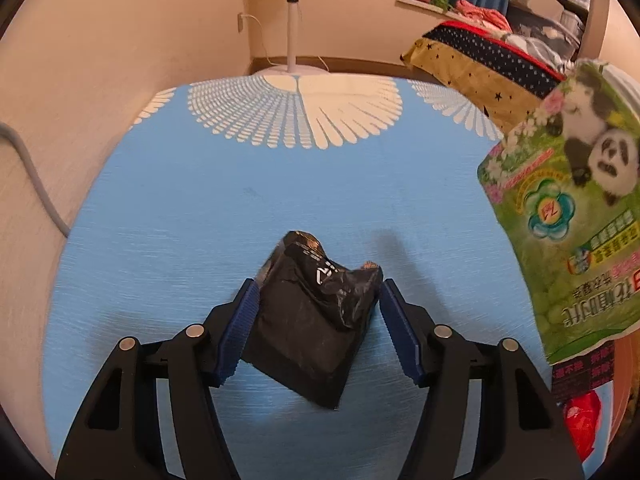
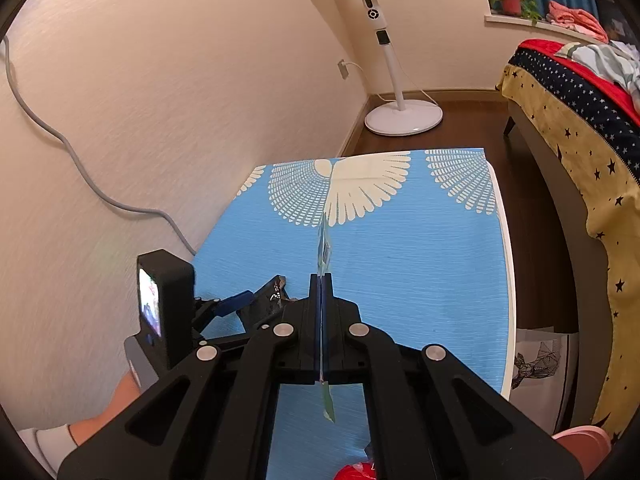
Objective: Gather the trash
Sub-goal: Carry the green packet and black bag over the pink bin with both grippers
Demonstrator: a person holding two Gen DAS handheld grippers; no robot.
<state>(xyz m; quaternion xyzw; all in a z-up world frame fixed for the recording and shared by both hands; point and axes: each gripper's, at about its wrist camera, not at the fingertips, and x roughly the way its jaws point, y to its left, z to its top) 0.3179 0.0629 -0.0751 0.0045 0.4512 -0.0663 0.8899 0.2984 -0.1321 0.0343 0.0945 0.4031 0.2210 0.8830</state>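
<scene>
A crumpled black wrapper [image 1: 316, 316] lies on the blue tablecloth [image 1: 200, 208]. My left gripper [image 1: 318, 300] is open, its blue-padded fingers on either side of the wrapper, close to it or just touching. My right gripper [image 2: 321, 280] is shut on a green panda-print pouch [image 2: 325, 248], seen edge-on between its fingers. The same pouch [image 1: 568, 208] hangs in the air at the right of the left wrist view. The left gripper with its camera shows at the left of the right wrist view [image 2: 232, 304], around the black wrapper [image 2: 268, 300].
A red item [image 1: 582, 420] lies at the table's near right; it also shows at the bottom of the right wrist view [image 2: 356, 472]. A white paper bag [image 2: 540, 368] stands on the floor right of the table. A fan [image 2: 400, 116] and a bed [image 2: 580, 128] stand beyond.
</scene>
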